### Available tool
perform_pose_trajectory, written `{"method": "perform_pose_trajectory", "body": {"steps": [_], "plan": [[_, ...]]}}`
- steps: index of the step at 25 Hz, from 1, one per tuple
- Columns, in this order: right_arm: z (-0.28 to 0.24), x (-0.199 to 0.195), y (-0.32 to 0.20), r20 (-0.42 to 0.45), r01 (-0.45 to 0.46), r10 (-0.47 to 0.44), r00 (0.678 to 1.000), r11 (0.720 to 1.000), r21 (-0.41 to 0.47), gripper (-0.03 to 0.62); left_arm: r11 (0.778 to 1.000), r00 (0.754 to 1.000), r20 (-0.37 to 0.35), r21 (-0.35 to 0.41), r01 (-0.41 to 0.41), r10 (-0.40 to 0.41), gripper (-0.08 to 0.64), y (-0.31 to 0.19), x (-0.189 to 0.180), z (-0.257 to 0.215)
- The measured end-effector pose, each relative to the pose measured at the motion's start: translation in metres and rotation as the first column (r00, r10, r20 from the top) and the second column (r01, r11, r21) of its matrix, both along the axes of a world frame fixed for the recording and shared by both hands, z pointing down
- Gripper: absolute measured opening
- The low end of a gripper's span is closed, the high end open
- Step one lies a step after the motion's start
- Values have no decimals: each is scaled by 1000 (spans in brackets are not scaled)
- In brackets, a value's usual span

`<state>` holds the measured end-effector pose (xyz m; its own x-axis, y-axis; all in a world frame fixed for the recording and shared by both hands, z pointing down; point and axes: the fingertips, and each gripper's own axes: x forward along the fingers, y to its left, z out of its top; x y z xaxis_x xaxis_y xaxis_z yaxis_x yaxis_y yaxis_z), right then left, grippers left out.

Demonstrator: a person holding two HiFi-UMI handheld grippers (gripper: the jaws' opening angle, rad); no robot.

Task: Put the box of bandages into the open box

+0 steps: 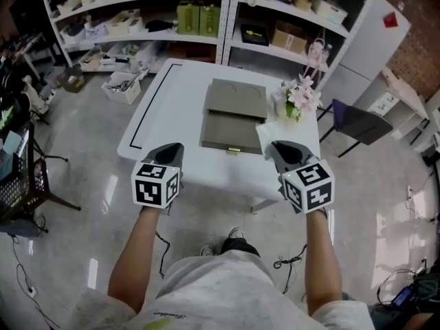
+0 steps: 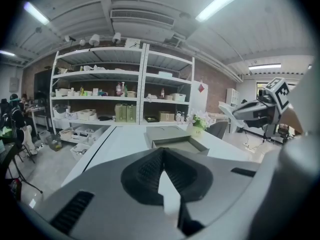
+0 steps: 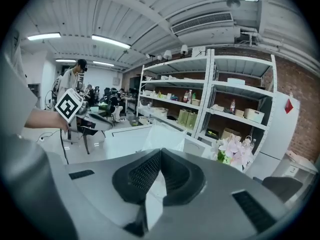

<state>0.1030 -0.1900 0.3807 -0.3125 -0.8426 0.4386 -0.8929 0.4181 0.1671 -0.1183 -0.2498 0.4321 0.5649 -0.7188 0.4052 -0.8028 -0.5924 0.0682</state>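
Observation:
An open grey box (image 1: 232, 130) lies in the middle of the white table (image 1: 161, 108), its lid (image 1: 237, 98) folded back behind the tray. A white, bag-like packet (image 1: 265, 135) sits just right of the tray; in the right gripper view the packet (image 3: 162, 136) rises directly beyond my jaw tips. My right gripper (image 1: 278, 148) is shut at the table's front right, and I cannot tell whether it pinches the packet. My left gripper (image 1: 172, 148) is shut and empty at the front left. The grey box (image 2: 180, 143) lies ahead of it.
A pot of pink flowers (image 1: 299, 96) stands at the table's right edge, beside the box. Shelves (image 1: 206, 12) full of boxes line the wall behind. A dark chair (image 1: 357, 124) stands right of the table. People work at desks in the background.

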Motion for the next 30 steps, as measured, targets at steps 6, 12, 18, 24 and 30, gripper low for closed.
{"method": "perform_pose_trajectory", "body": {"steps": [6,12,18,24,30], "plan": [[1,-9,-24,-76,91,-90,993,996,5,5,1000,1000,10,5,-19,19,5,-17,11,3],[15,-10,-58,-125,160,-163,979,986,-36,5,1000,1000,15,10,-21,21,5,-41,24,7],[34,-12,-89,-170,237,-253,953,965,-109,5,1000,1000,16,-2,-18,18,5,-68,37,11],[64,-11,-114,-209,303,-345,915,930,-207,6,1000,1000,14,-6,-26,26,5,-91,54,14],[100,-10,-134,-233,340,-414,880,891,-302,6,999,999,17,-18,-29,29,5,-109,65,21]]}}
